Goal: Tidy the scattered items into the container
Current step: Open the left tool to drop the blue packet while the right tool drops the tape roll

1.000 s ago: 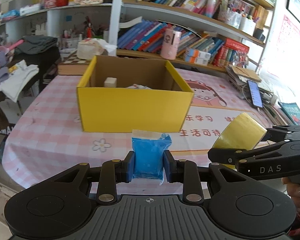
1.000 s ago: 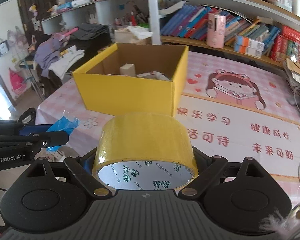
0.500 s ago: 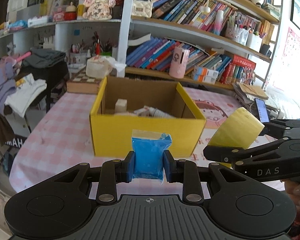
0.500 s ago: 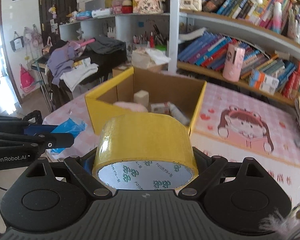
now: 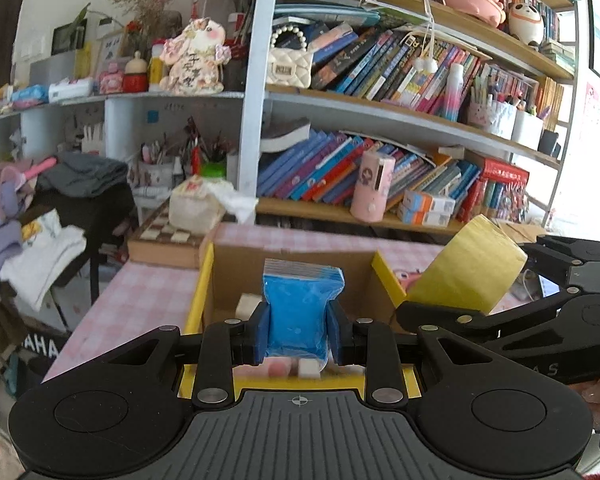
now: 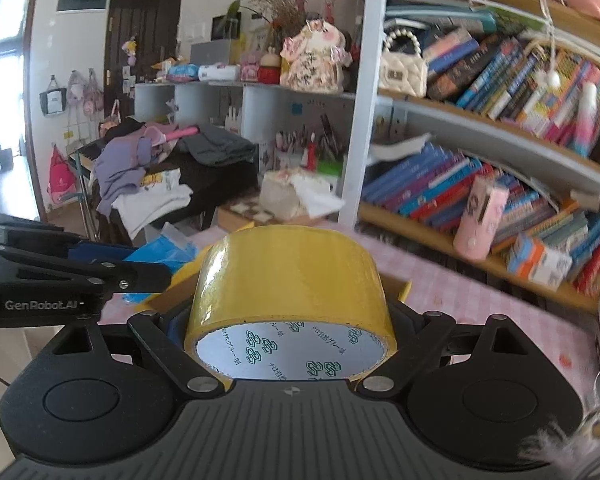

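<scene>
**Both grippers loaded and raised at the yellow box**

The left gripper [image 5: 296, 330] is clenched on a blue packet [image 5: 298, 312], its blue pads pressing both sides; the packet stands upright between them, above the open top of the yellow cardboard box [image 5: 196, 304]. The right gripper [image 6: 290, 332] is clamped on a roll of yellow tape [image 6: 290, 280], jaws spread wide round its drum, the roll lying on its side with the printed core facing the camera.

Only the left wrist view looks into the box: a pale block [image 5: 247, 305] rests against the far left inner wall, and small blurred pieces lie at the near wall under the packet. It also shows the tape held over the box's right-hand wall. The right wrist view hides the box interior behind the roll, showing only slivers of yellow rim, but it takes in the left gripper from the side, with the packet's crinkled end projecting past its fingers.

Readable writing: "GenRobot.AI" on the left gripper's arm in the right view; a repeated green logo inside the tape core. The pink checked table [image 5: 140, 300] carries the box near its far edge, beside the bookshelf [image 5: 380, 128].

Against the earlier frames, both grippers have risen and closed in: the box front, fully visible then, now lies beneath the fingers. Both grips are unchanged.
</scene>
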Demonstrator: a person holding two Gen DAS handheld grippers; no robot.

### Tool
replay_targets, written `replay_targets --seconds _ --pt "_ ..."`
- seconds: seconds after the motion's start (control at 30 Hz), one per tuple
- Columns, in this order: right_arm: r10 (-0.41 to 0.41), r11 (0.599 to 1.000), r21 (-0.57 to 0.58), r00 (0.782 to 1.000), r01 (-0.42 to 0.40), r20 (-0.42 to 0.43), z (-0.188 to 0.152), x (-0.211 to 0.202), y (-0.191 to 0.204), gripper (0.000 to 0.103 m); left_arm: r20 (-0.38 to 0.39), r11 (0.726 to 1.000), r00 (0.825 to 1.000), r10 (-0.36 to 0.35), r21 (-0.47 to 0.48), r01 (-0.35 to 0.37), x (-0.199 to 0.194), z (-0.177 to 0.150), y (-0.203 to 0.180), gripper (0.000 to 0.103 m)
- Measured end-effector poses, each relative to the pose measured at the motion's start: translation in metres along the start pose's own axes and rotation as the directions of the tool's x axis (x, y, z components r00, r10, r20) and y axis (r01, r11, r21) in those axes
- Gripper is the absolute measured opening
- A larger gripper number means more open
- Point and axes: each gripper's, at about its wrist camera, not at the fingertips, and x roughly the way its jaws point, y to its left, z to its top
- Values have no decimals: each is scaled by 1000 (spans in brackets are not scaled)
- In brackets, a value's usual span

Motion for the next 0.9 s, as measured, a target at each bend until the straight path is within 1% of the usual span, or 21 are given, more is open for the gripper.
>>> replay_targets --seconds 0.1,0.2,0.3,0.43,0.5,0.63,0.77,0.9 --pt "2 1000 -26 1000 -2 2 7 19 -9 90 -6 1000 1000 15 -2 -15 20 8 0 28" --pt "19 1000 -16 999 -19 -26 12 41 -23 90 -24 1000 1000 19 -24 -19 40 11 5 28" --pt "33 998 -43 998 -35 -48 12 58 -30 90 -46 999 998 34 -23 -35 59 14 7 28" --pt "65 994 -83 992 -75 -112 5 84 -33 90 -71 998 996 58 -2 -58 84 18 8 28" --pt "88 988 -112 984 -105 -154 -1 99 -32 90 -102 998 993 63 -10 -65 102 20 12 28" --pt "120 977 -143 965 -156 -232 -10 127 -30 90 -195 995 979 57 -71 -72 140 24 23 28" --pt "136 968 -160 939 -194 -315 -12 152 -30 90 -272 996 961 50 -59 -69 169 22 22 28" --pt "128 961 -182 918 -208 -375 -16 168 -31 91 -336 997 940 50 -40 -67 189 20 19 28"
